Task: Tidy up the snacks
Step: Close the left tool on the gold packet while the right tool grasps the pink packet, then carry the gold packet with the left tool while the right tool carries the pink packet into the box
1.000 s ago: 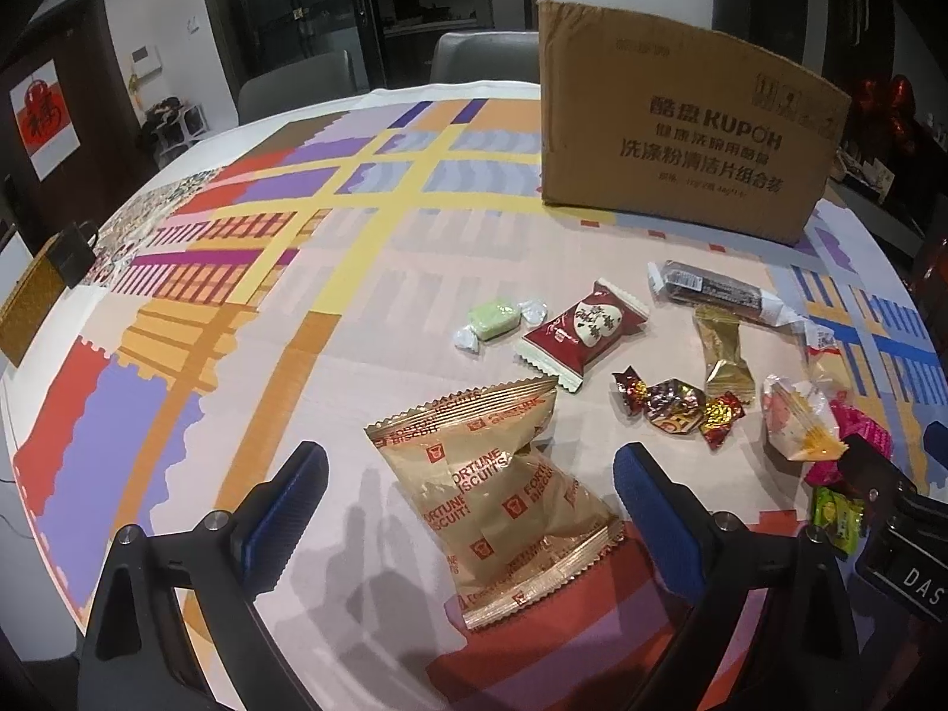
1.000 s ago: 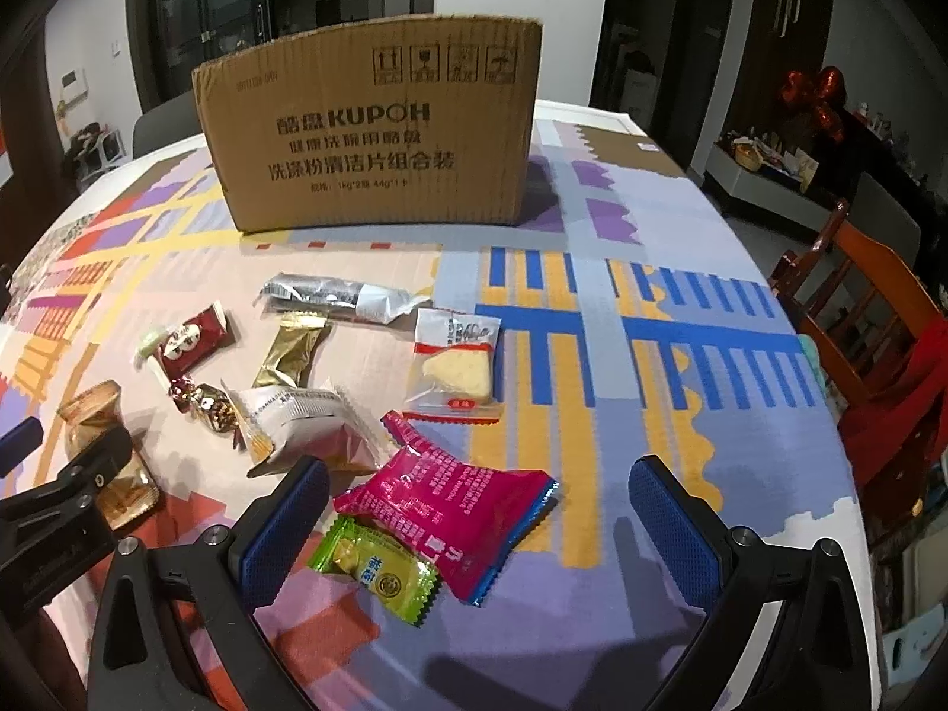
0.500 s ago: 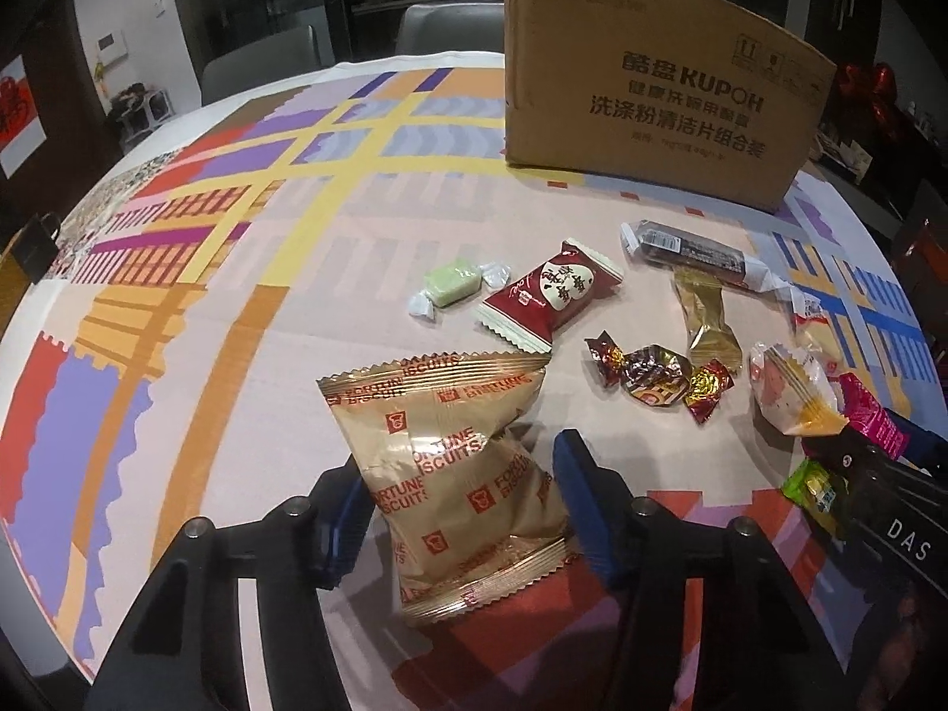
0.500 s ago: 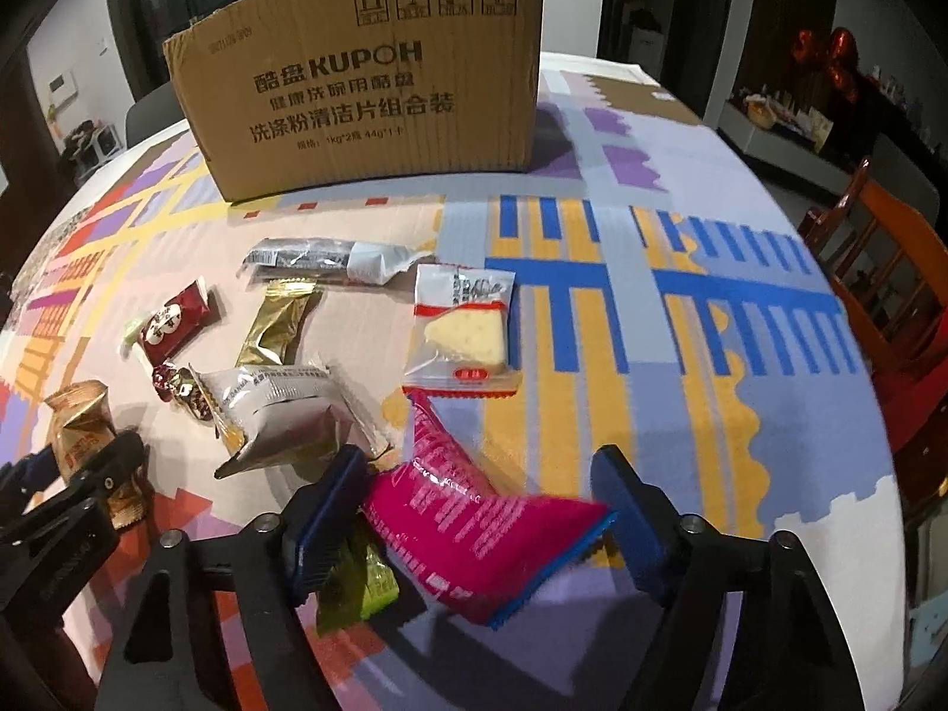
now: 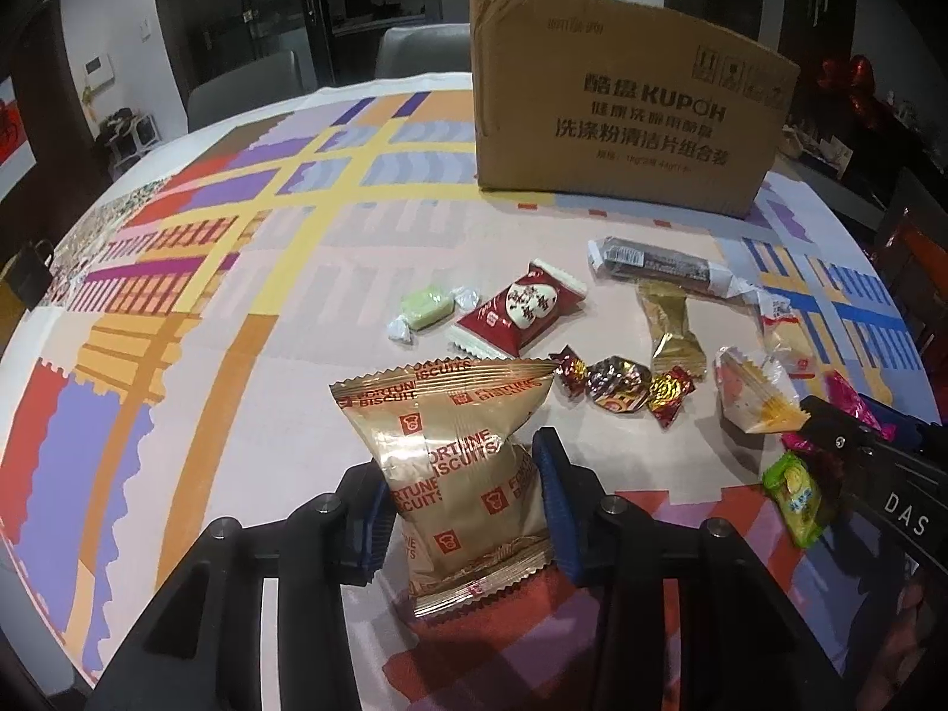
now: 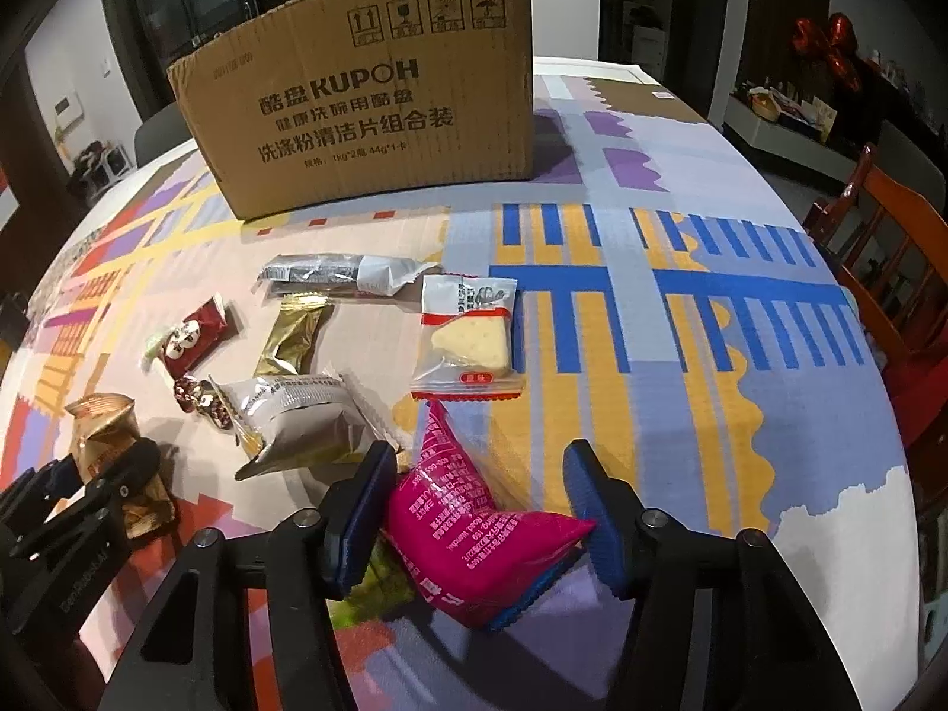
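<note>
A gold Fortune Biscuits packet stands pinched between the blue pads of my left gripper, whose jaws are closing and squeeze its sides. In the right wrist view a pink snack packet buckles upward between the pads of my right gripper, which is closing on it too. A brown cardboard box stands at the back of the round table. Both grippers sit side by side near the table's front.
Loose snacks lie between grippers and box: a green candy, a red packet, a dark bar, a gold wrapper, a foil candy, a cracker packet, a grey packet. A wooden chair stands right.
Both grippers went from wide open to closed in on their packets. The gold packet is now squeezed and upright; the pink packet has crumpled and tipped up.
</note>
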### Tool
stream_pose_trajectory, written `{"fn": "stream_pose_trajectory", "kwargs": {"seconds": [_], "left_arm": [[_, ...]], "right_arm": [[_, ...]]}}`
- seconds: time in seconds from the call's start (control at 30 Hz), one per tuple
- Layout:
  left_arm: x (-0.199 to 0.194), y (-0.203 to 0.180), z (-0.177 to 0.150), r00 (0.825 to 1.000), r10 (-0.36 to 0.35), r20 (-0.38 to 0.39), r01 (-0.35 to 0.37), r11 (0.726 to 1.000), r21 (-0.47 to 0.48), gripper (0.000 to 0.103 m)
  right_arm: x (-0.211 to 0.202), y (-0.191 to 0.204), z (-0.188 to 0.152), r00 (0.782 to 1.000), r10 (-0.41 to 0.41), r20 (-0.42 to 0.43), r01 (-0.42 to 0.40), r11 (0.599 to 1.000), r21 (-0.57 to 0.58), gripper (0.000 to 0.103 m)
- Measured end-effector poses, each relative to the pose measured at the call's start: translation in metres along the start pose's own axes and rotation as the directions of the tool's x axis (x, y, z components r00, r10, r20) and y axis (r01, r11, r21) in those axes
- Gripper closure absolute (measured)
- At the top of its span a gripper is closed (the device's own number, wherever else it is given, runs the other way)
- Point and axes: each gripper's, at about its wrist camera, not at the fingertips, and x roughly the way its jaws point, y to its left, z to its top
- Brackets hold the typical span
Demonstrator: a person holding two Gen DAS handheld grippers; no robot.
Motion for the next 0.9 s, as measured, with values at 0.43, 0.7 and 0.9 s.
{"fn": "stream_pose_trajectory", "kwargs": {"seconds": [0.43, 0.7, 0.9], "left_arm": [[-0.023, -0.005, 0.007, 0.999, -0.004, 0.049, 0.003, 1.0, 0.009, 0.06], [-0.042, -0.006, 0.018, 0.997, -0.006, 0.083, 0.005, 1.0, 0.008, 0.06], [-0.057, -0.006, 0.032, 0.993, -0.006, 0.117, 0.005, 1.0, 0.004, 0.06]], "right_arm": [[-0.024, -0.003, 0.007, 0.997, 0.026, 0.071, -0.026, 1.0, -0.006, 0.069], [-0.042, -0.005, 0.016, 0.994, 0.036, 0.106, -0.035, 0.999, -0.009, 0.069], [-0.057, -0.004, 0.028, 0.988, 0.056, 0.146, -0.055, 0.998, -0.009, 0.069]]}}
